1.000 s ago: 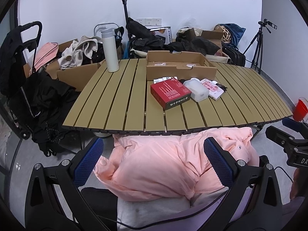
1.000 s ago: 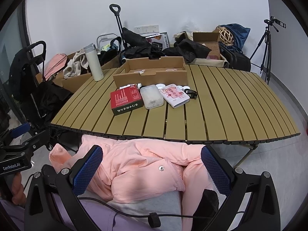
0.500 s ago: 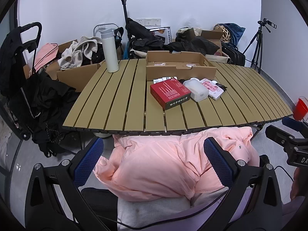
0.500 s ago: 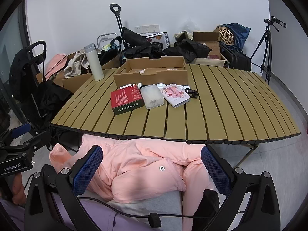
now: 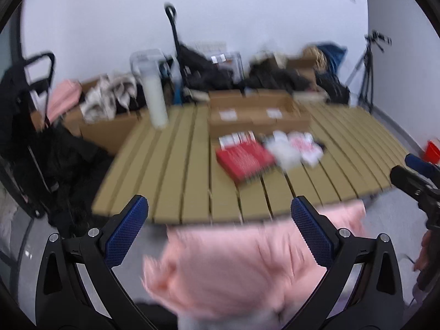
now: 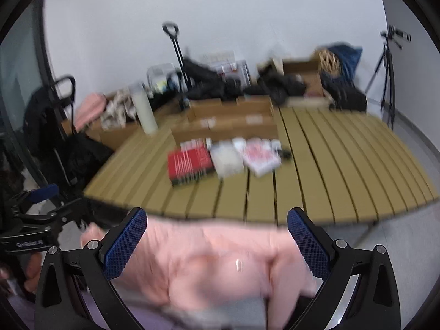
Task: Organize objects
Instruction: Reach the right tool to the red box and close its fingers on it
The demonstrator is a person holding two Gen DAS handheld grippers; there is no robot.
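Both views are motion-blurred. A red box (image 5: 244,159) (image 6: 189,162), a clear plastic container (image 5: 283,151) (image 6: 227,158) and a white-and-red packet (image 5: 306,148) (image 6: 261,156) lie together mid-table, in front of an open cardboard box (image 5: 255,115) (image 6: 228,118). A white bottle (image 5: 155,99) (image 6: 144,110) stands at the far left. My left gripper (image 5: 218,233) and right gripper (image 6: 216,236) are both open and hold nothing, well short of the table's near edge, above a pink jacket (image 5: 242,264) (image 6: 209,261).
The slatted wooden table (image 5: 178,170) (image 6: 330,159) spreads ahead. Black bags, clothes and cardboard boxes (image 5: 110,126) crowd the far side and left. A tripod (image 5: 365,74) (image 6: 387,74) stands at the right wall. A red bucket (image 5: 431,151) sits on the floor at right.
Both grippers have lifted and tilted forward, so the table sits lower in each view and the jacket covers less of it. The frames have become blurred. Nothing on the table has moved.
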